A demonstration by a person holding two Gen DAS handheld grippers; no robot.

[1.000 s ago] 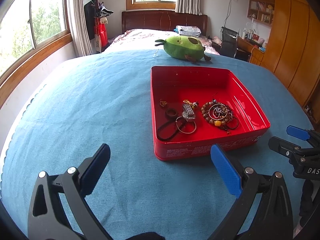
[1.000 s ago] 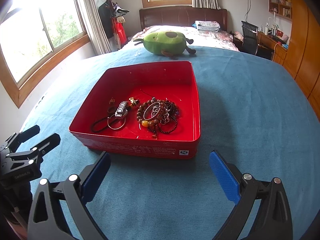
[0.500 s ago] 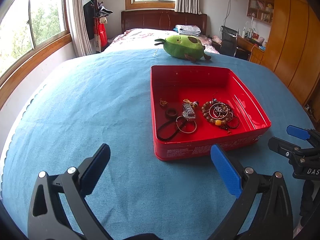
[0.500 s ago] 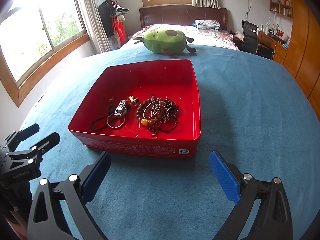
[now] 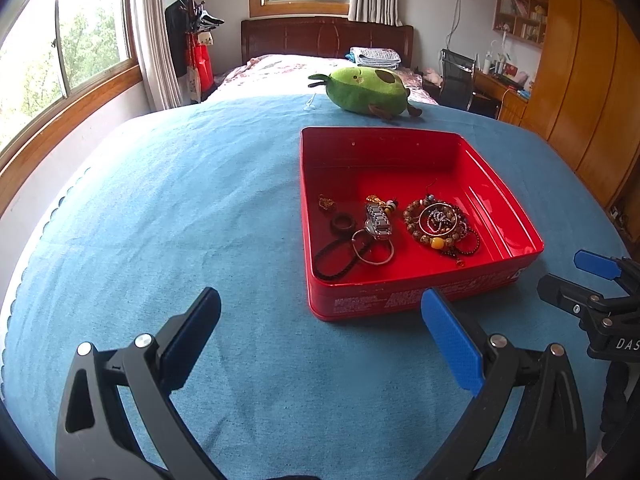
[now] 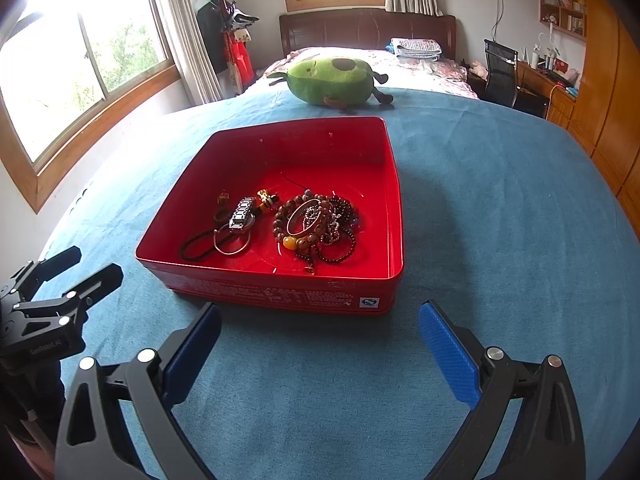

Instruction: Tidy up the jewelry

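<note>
1. Left tool (image 5: 320,312) spread wide, holding nothing, hovering over the blue surface (image 5: 160,208) near its front edge; the red tin sits ahead and to its right.
2. Right tool (image 6: 320,316) also spread wide, holding nothing; the tin is straight ahead, just beyond the fingertips, not touching.
3. Each tool shows in the other's view: right tool at the right edge of the left view, left tool at the left edge of the right view.
4. Red tin (image 6: 280,284), open, roughly square, flat on the surface around its middle, printed front wall facing the tools.
5. Jewelry lies in the near half of the tin. Left group: black cord loop (image 6: 198,244), silver ring hoop (image 6: 232,244), metal watch band (image 6: 242,214) with long axis running near-to-far, small dark ring (image 5: 343,224).
6. Right group: tangled pile of bead bracelets (image 6: 316,226) with a yellow bead at its near side.
7. Far half of the tin bare.
8. Green plush toy (image 6: 334,80) beyond the tin at the far edge, long axis left-right.
</note>
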